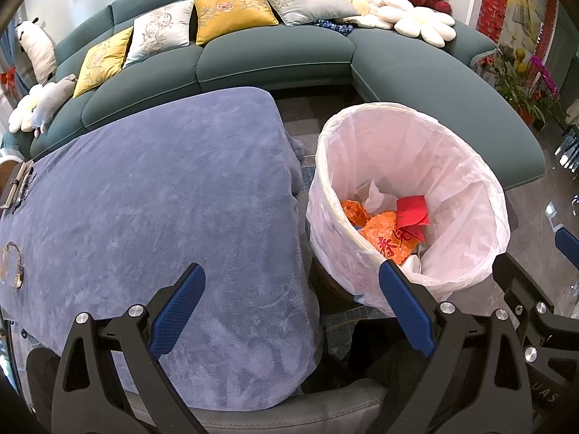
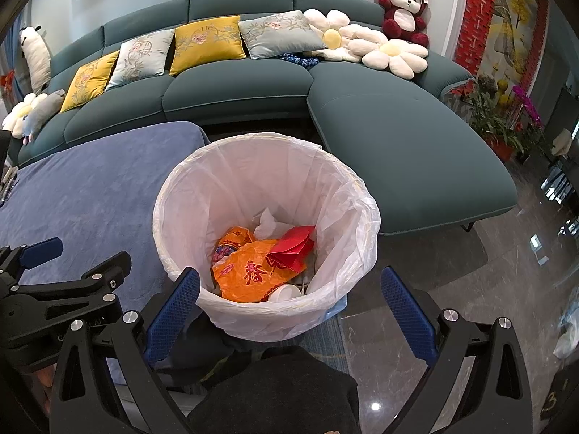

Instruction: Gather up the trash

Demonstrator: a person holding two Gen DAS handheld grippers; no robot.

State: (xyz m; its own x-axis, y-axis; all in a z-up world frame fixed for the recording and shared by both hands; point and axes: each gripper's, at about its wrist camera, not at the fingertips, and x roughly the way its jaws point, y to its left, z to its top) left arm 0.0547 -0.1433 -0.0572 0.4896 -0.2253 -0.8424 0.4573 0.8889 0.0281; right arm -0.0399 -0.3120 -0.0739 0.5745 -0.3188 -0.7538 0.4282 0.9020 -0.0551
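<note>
A round bin with a white plastic liner [image 1: 466, 181] [image 2: 231, 181] stands on the floor beside a table under a blue cloth [image 1: 163, 199] [image 2: 83, 188]. Inside lie an orange wrapper [image 2: 249, 271] [image 1: 387, 235], a red envelope [image 2: 293, 246] [image 1: 412, 211], crumpled white tissue [image 2: 266, 224] and a white cup [image 2: 286, 292]. My left gripper [image 1: 295, 307] is open and empty above the table's right end. My right gripper [image 2: 289, 307] is open and empty just above the bin's near rim. The left gripper also shows in the right wrist view [image 2: 76, 260].
A teal sectional sofa [image 1: 275, 54] [image 2: 398, 137] with several cushions and plush toys curves behind the table and bin. Small objects lie at the table's left edge [image 1: 14, 188]. Potted flowers [image 2: 506, 115] stand at the right on a glossy dark floor [image 2: 470, 271].
</note>
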